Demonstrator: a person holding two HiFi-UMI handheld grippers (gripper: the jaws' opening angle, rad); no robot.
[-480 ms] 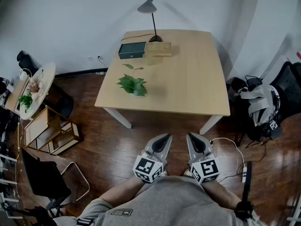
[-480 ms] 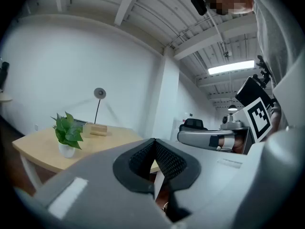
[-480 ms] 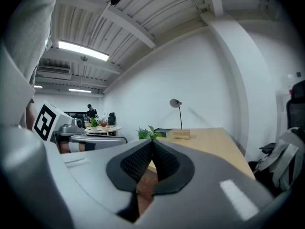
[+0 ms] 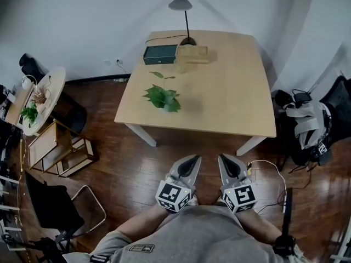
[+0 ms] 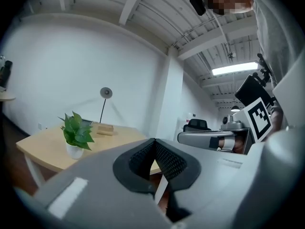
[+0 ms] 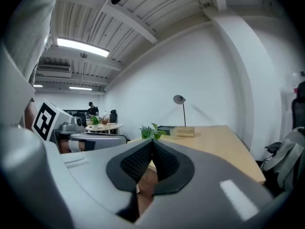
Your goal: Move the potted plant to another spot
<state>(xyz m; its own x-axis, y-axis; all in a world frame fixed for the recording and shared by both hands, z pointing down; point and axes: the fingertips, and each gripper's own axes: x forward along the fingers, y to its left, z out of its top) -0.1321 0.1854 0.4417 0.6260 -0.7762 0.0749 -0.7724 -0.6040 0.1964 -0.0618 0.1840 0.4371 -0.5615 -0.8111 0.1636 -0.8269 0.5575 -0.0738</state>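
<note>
Since the earlier frame, the counter (image 4: 230, 92) and potted plant (image 4: 163, 98) sit slightly higher and rightward in the head view. Left gripper (image 4: 192, 159) and right gripper (image 4: 224, 158) hang before it, well apart from the plant near the counter's left edge. Left gripper view: jaws closed tip to tip, empty. Right gripper view: jaws closed, empty.

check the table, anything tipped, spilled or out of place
Nothing stands out. The potted plant stands upright on the table, toward its left side, with no spill visible. The lamp, dark box and wooden block sit along the far edge. The left gripper and right gripper are shut and empty, short of the table.
</note>
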